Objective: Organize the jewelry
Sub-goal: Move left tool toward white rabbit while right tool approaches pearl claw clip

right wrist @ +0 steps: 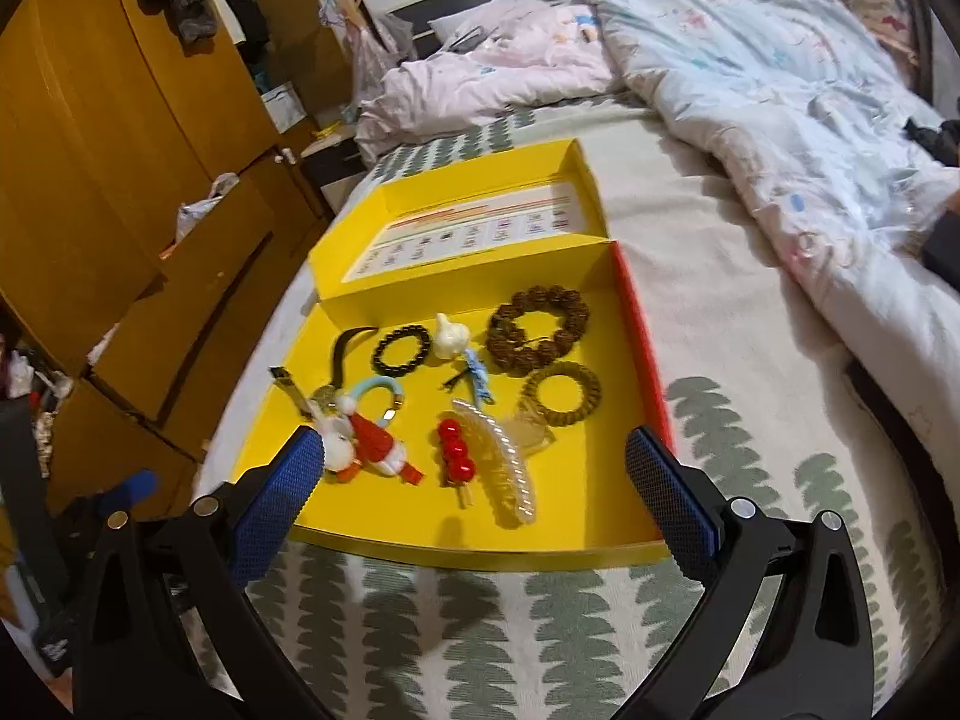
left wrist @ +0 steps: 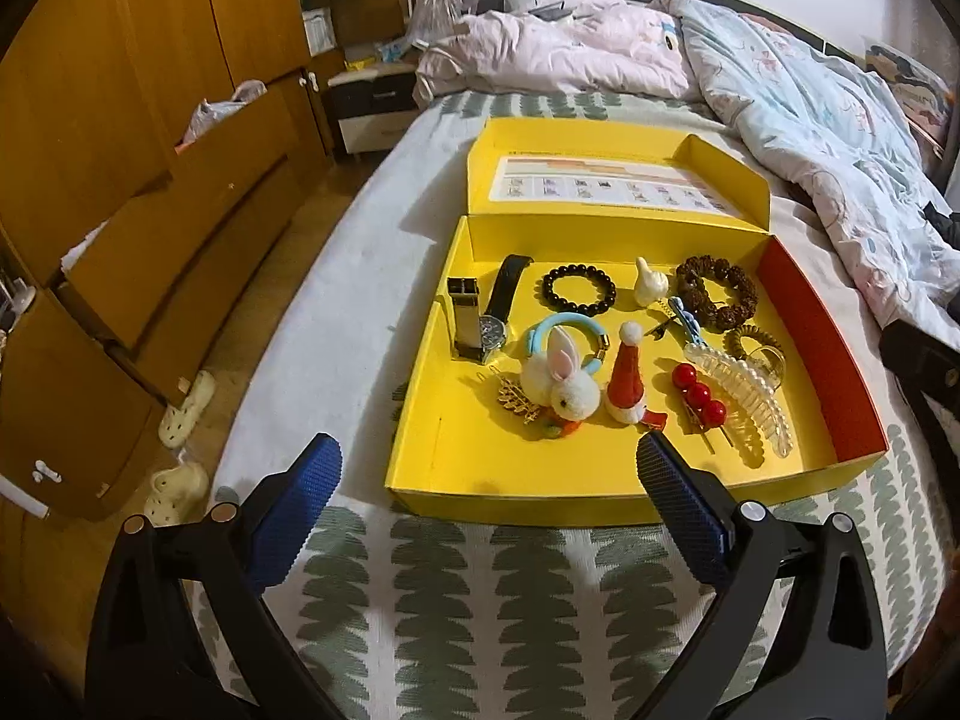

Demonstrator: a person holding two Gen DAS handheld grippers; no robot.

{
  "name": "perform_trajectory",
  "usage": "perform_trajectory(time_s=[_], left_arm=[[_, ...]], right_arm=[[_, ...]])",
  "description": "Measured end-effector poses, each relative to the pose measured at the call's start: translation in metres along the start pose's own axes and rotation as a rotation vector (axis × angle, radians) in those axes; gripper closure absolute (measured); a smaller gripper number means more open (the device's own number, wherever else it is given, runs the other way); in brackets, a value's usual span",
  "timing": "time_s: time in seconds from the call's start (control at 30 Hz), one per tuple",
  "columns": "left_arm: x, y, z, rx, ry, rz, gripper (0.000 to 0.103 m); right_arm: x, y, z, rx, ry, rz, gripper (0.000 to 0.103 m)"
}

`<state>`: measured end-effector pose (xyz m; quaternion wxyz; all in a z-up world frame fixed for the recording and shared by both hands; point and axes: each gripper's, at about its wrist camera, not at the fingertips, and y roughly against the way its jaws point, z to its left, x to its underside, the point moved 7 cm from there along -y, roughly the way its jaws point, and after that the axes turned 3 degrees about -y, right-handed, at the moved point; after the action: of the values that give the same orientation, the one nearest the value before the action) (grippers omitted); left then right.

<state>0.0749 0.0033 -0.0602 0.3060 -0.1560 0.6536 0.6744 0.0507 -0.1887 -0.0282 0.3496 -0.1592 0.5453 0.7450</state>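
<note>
An open yellow box (left wrist: 420, 408) (right wrist: 576, 516) lies on the bed with jewelry spread inside. It holds a black bead bracelet (left wrist: 579, 289) (right wrist: 402, 349), a brown bead bracelet (left wrist: 717, 291) (right wrist: 537, 329), a wristwatch (left wrist: 501, 306), a white rabbit pompom (left wrist: 561, 387), a Santa hat clip (left wrist: 627, 387) (right wrist: 378, 444), a red berry pin (left wrist: 699, 394) (right wrist: 456, 456), a pearl claw clip (left wrist: 744, 396) (right wrist: 504, 468) and a coil hair tie (right wrist: 561, 393). My left gripper (left wrist: 489, 459) hovers open above the box's near edge. My right gripper (right wrist: 474, 450) also stands open over the near part, holding nothing.
The box's lid (left wrist: 612, 174) (right wrist: 468, 228) lies open behind it. Rumpled quilts (left wrist: 810, 108) (right wrist: 780, 90) cover the far and right side of the bed. A wooden wardrobe with drawers (left wrist: 150, 180) (right wrist: 120, 180) stands left, with slippers (left wrist: 186, 408) on the floor.
</note>
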Motion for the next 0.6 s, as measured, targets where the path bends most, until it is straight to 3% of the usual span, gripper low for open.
perform_trajectory(time_s=[0.13, 0.3, 0.37, 0.6], left_arm=[[-0.008, -0.005, -0.001, 0.032, -0.003, 0.024, 0.005], [-0.02, -0.012, -0.007, 0.114, 0.007, 0.068, 0.005], [-0.024, -0.017, -0.01, 0.131, 0.003, 0.089, 0.006], [-0.027, -0.035, -0.014, 0.151, -0.017, 0.15, 0.005]], right_arm=[[-0.006, -0.008, 0.006, -0.004, 0.034, 0.029, 0.009], [-0.003, -0.033, 0.008, -0.009, 0.047, 0.131, 0.022], [0.003, -0.044, 0.006, -0.008, 0.046, 0.185, 0.025], [0.01, -0.064, -0.001, 0.016, 0.043, 0.251, 0.028]])
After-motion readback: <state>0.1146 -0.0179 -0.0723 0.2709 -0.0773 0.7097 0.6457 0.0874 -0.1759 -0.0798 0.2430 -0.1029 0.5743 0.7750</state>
